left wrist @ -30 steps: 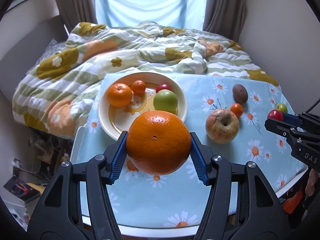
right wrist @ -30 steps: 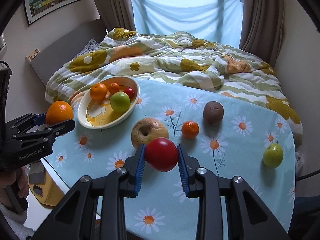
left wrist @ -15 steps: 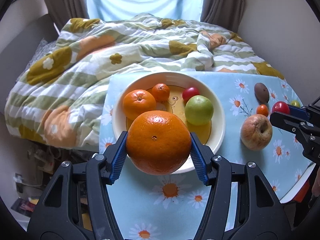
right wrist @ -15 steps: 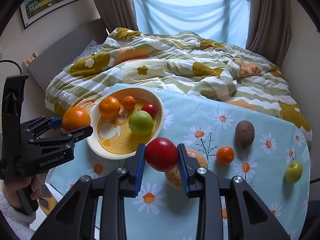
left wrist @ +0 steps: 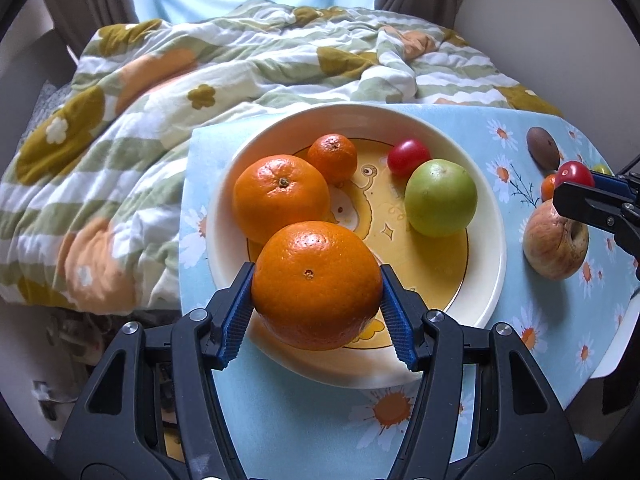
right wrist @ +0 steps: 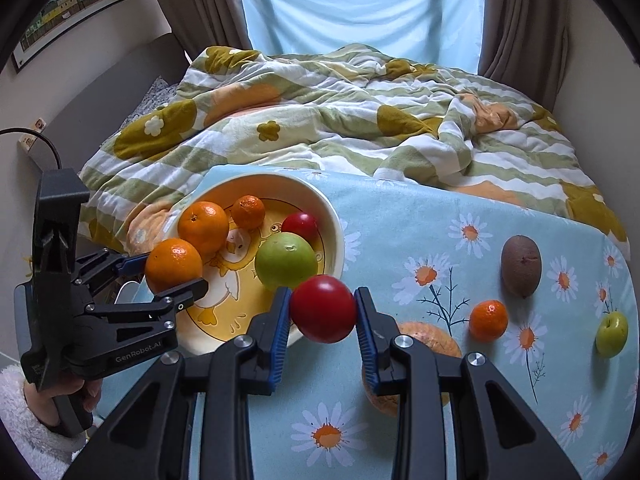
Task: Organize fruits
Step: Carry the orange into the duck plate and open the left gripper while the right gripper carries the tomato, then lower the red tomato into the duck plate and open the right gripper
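Fruit is held in both grippers — a large orange point(left wrist: 316, 284) is clamped between the half-spread jaws of the left gripper point(left wrist: 316, 312) above the near rim of the bowl point(left wrist: 490, 216), and a red tomato point(right wrist: 323, 308) is pinched by the narrowly closed right gripper point(right wrist: 322, 316) beside that bowl, over the daisy tablecloth point(right wrist: 400, 224).

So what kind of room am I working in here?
Most likely a bedroom in a home: a bed with a rumpled floral duvet lies right behind the daisy-print table, with a curtained window beyond it and a framed picture on the wall.
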Available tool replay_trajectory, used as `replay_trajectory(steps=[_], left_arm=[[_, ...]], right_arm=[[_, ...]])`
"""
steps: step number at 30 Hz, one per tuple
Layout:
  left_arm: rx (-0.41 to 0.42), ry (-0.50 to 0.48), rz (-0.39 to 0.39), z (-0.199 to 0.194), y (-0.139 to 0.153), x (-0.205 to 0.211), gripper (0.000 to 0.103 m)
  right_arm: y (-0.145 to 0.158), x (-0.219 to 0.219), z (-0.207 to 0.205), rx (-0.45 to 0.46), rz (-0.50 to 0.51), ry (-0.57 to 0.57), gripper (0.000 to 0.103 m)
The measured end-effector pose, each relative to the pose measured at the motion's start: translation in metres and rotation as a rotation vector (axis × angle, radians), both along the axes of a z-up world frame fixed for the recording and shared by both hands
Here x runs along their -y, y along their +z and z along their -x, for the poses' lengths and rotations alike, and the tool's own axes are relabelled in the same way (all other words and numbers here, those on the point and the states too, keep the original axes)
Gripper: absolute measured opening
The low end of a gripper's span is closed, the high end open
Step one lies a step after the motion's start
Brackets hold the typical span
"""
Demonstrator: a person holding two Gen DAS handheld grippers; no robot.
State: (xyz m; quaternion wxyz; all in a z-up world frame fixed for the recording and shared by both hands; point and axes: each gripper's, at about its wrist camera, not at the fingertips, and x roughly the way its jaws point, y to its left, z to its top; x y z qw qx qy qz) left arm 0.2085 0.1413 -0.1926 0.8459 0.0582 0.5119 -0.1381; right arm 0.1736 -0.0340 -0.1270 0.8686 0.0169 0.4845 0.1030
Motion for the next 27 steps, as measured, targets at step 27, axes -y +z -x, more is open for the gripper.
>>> replay_trajectory(steps=[27], left_arm=[[0.076, 0.120, 0.003, 0.036, 0.037, -0.029, 0.103]], right_arm=[[-0.004, -0.026, -0.018, -0.036, -0.034, 0.172, 0.029]])
